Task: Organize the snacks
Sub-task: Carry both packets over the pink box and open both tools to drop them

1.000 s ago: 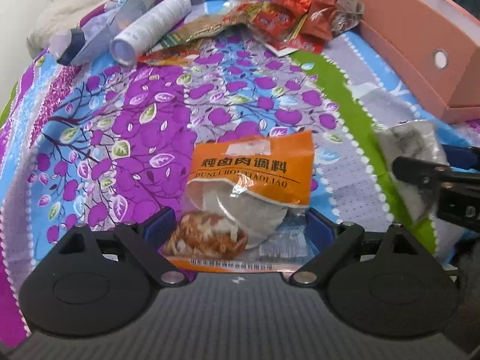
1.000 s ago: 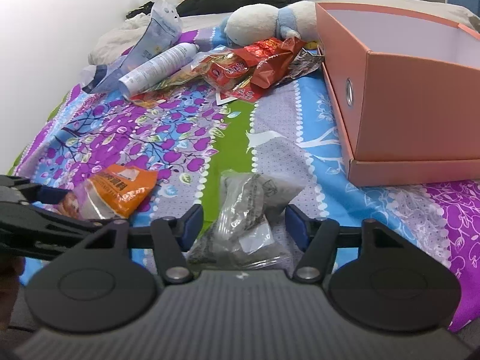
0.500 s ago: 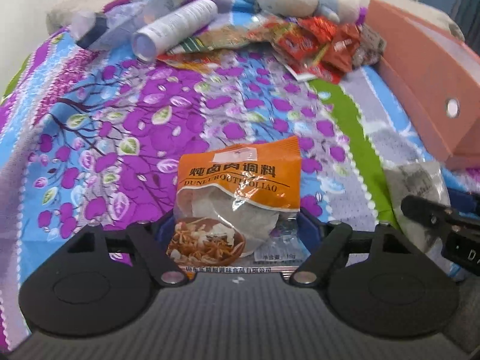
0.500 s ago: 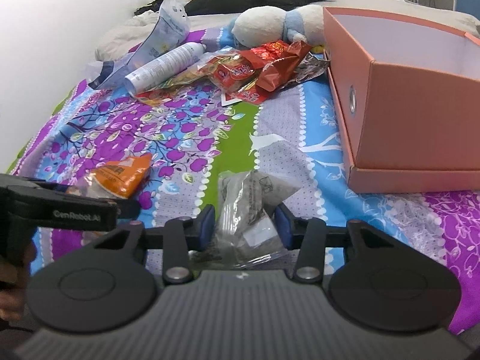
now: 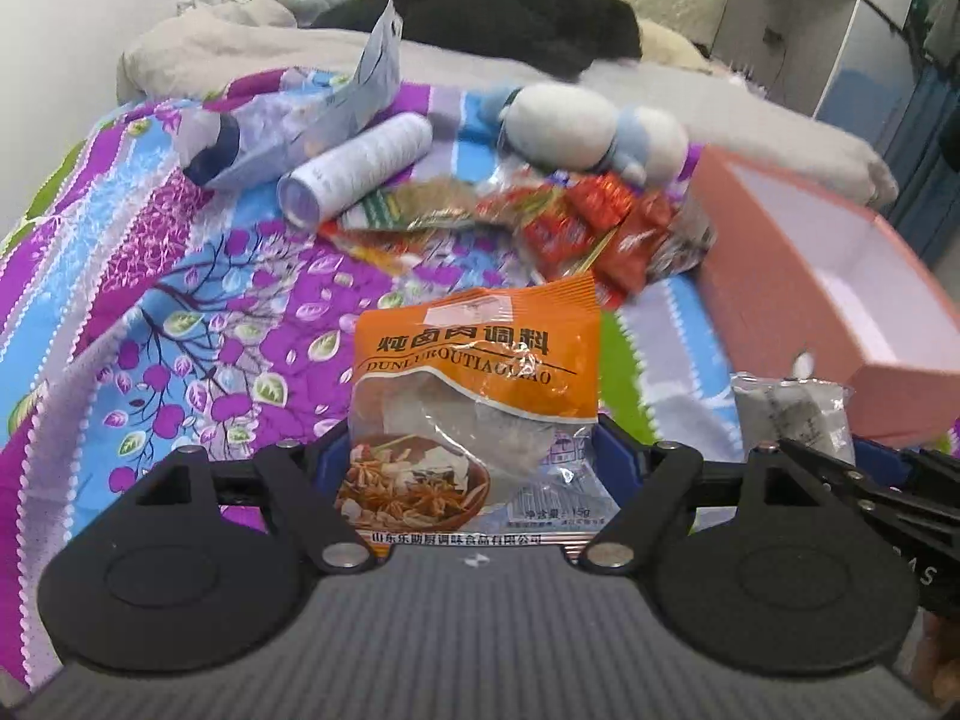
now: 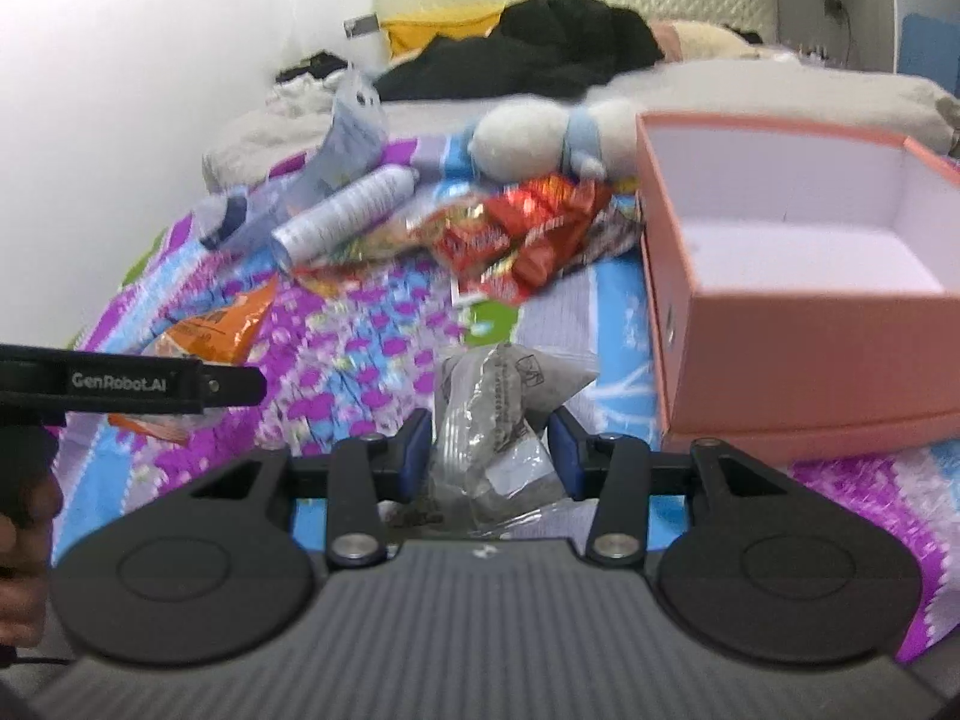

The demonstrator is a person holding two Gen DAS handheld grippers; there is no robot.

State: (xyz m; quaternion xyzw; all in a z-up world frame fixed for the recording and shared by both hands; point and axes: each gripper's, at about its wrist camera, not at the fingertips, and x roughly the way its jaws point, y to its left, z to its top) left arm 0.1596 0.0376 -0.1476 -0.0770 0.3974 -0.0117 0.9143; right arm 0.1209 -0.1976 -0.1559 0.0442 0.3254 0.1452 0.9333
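My left gripper [image 5: 465, 456] is shut on an orange seasoning packet [image 5: 480, 372] and holds it above the bedspread. My right gripper [image 6: 491, 450] is shut on a clear packet of grey-brown contents [image 6: 498, 420], also lifted. The orange packet shows at the left of the right wrist view [image 6: 222, 330]. The clear packet shows at the right of the left wrist view [image 5: 792, 414]. An open pink box [image 6: 798, 312] with a white inside stands to the right, also seen in the left wrist view [image 5: 840, 300]. A heap of red snack packets [image 6: 516, 234] lies beyond.
A white cylinder bottle [image 5: 360, 174], a clear pouch [image 5: 312, 126] and a plush toy [image 5: 594, 132] lie at the far side of the purple flowered bedspread [image 5: 180, 312]. Dark clothes and pillows [image 6: 540, 60] lie behind. A white wall is on the left.
Both grippers have closed on their packets and lifted them off the bedspread. Both views now tilt up and show the box's inside and the head of the bed.
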